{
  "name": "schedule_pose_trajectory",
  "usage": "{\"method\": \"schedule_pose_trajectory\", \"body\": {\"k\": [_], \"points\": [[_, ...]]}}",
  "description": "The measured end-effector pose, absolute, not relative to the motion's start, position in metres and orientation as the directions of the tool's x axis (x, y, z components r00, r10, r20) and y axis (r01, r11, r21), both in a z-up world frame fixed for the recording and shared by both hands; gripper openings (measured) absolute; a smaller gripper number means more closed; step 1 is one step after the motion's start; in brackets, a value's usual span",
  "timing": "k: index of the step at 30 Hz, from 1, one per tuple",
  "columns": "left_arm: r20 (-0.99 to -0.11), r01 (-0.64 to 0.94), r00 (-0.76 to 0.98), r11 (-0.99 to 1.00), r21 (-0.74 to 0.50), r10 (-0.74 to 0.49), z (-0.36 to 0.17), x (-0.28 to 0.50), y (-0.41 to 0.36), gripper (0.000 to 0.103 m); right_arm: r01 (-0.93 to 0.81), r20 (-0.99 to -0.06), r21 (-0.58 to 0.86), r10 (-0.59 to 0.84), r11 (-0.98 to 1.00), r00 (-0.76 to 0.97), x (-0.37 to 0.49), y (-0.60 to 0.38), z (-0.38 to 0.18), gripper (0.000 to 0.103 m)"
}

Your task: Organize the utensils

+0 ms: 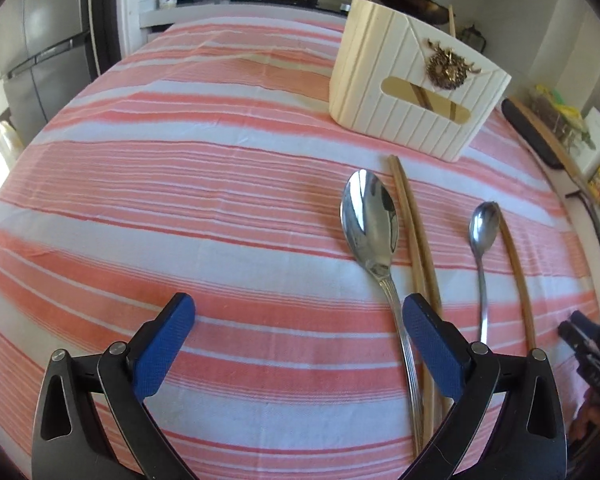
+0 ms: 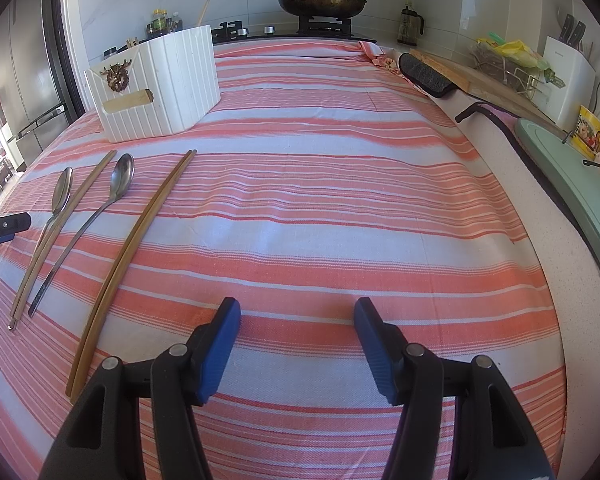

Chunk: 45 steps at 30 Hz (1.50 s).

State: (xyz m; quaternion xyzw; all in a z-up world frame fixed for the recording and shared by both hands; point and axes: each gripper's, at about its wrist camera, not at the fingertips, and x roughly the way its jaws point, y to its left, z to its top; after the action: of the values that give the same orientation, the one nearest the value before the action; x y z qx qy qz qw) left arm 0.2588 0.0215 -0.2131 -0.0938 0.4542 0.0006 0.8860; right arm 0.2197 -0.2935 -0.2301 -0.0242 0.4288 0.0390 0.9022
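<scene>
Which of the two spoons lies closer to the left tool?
The larger spoon, beside the chopstick pair; its handle runs alongside the left tool.

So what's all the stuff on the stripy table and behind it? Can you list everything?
tablecloth: one, pink and white stripes, covering the table
utensil box: one, cream with a gold ornament, standing at the far left of the cloth
big spoon: one, silver, lying nearest the left gripper
small spoon: one, silver, lying between the chopstick pairs
chopsticks: two pairs, wooden, one beside each spoon
frying pan: one, dark, glass lid, on the stove behind
knife block: one, white, right counter
left gripper: one, black with blue pads, open over the cloth
right gripper: one, same colours, open, holding nothing
</scene>
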Motion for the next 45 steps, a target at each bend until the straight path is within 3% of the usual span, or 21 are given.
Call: {"method": "schedule_pose_trajectory", "body": {"k": [7,16,23,29,42,44,45], "points": [[-0.815,-0.069,0.579,0.997,-0.028,0.017,-0.221,0.263,-0.003,0.103,-0.091,-0.776,-0.01,0.05,0.996,0.629,0.22,-0.293,-0.23,0.061],[-0.813,-0.03,0.583,0.999,-0.017,0.004,-0.22,0.249,0.006,0.103,-0.085,-0.781,-0.025,0.033,0.996,0.623,0.22,-0.291,-0.229,0.06],[-0.809,-0.033,0.588,0.999,-0.022,0.002,-0.221,0.246,0.006,0.103,-0.157,-0.791,0.176,0.235,0.972,0.566,0.221,-0.242,-0.219,0.06],[-0.807,-0.035,0.59,0.999,-0.022,0.002,-0.221,0.246,0.006,0.103,-0.179,-0.81,0.05,0.145,0.983,0.568,0.23,-0.21,-0.227,0.06],[-0.81,-0.038,0.587,0.999,-0.017,0.008,-0.221,0.246,0.007,0.103,-0.173,-0.831,-0.054,0.052,0.983,0.555,0.232,-0.203,-0.227,0.06],[-0.81,-0.037,0.587,0.999,-0.018,0.007,-0.221,0.246,0.007,0.103,-0.197,-0.823,-0.063,0.061,0.978,0.564,0.233,-0.2,-0.226,0.054],[-0.81,-0.037,0.586,0.999,-0.016,0.009,-0.221,0.246,0.007,0.103,-0.21,-0.821,-0.059,0.073,0.976,0.567,0.233,-0.199,-0.226,0.046]]}}
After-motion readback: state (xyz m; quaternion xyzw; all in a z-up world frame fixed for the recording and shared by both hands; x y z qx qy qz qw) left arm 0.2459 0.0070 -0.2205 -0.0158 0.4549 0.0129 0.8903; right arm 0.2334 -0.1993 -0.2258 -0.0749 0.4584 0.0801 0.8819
